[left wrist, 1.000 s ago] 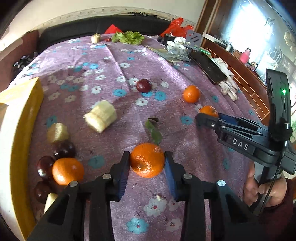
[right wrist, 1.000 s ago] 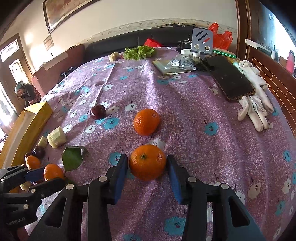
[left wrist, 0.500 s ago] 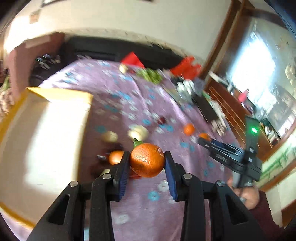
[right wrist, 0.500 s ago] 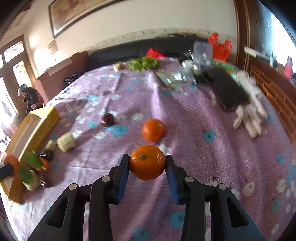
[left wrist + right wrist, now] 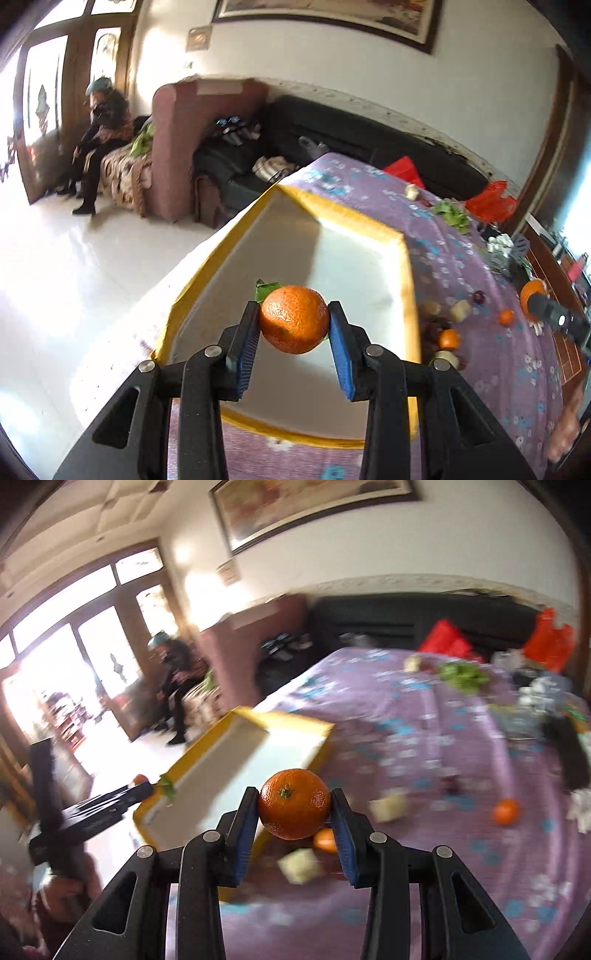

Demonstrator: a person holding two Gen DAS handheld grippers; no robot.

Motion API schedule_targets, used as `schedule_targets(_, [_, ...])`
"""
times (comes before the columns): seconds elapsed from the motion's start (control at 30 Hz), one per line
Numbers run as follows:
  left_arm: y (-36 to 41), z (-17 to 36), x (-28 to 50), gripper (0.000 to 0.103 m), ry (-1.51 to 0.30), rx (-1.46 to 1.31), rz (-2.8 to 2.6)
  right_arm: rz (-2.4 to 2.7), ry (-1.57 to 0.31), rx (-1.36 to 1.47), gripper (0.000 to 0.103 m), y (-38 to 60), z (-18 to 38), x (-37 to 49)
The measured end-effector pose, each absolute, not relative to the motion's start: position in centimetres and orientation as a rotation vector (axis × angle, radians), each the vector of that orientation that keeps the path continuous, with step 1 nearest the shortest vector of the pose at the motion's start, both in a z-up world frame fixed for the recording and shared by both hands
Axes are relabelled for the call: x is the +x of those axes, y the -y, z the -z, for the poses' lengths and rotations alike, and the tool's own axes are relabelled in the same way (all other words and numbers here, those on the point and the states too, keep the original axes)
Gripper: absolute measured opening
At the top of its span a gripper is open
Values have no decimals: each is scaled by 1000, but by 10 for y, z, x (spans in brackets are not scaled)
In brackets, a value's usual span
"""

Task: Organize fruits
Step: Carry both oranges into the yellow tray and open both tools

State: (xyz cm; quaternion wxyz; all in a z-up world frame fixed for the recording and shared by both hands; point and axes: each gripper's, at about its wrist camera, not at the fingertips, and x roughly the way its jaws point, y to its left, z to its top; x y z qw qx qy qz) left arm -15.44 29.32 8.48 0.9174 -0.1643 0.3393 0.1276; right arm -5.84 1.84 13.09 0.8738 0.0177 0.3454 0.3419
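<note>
My left gripper (image 5: 293, 325) is shut on an orange with a green leaf (image 5: 293, 319) and holds it in the air above the yellow-rimmed box (image 5: 400, 266). My right gripper (image 5: 293, 806) is shut on another orange (image 5: 294, 804), lifted above the table to the right of the box (image 5: 280, 720). The right gripper with its orange also shows at the right edge of the left wrist view (image 5: 533, 295). The left gripper shows at the left of the right wrist view (image 5: 142, 788).
On the purple flowered cloth (image 5: 498, 354) beside the box lie more oranges (image 5: 450, 339), banana pieces (image 5: 459, 311) and dark plums (image 5: 479, 296). Another orange (image 5: 506, 811) lies further right. Green leaves (image 5: 463, 674), a phone and clutter sit at the far end.
Both grippers have lifted their oranges off the table and swung left toward the box. The left one now hangs over the box.
</note>
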Motion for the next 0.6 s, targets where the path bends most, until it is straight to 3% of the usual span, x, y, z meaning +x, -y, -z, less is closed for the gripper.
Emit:
schedule_targets(0.2, [-321,-51,-148,36,-764,-410,-274,-835,-862,-42,43,-111,-76,-64])
schedule_targets(0.43, [-327,-48,-155,37,-765,-413,-272,-864,-949,-136,43,-170,-29,-63])
schedule_targets(0.5, [-328,-52,-158,43,-747,-415,-272,-850,-957,-154,43,-178,-22,-64])
schedule_targets(0.57, [-329,-56,-162,62,-730,-409,-287,-843,-957,-169,44,-184,-20,-65])
schedule_targets(0.6, [-329,-59,-163,64,-718,-405,-296,-843,-957,-169,44,-184,-21,-65])
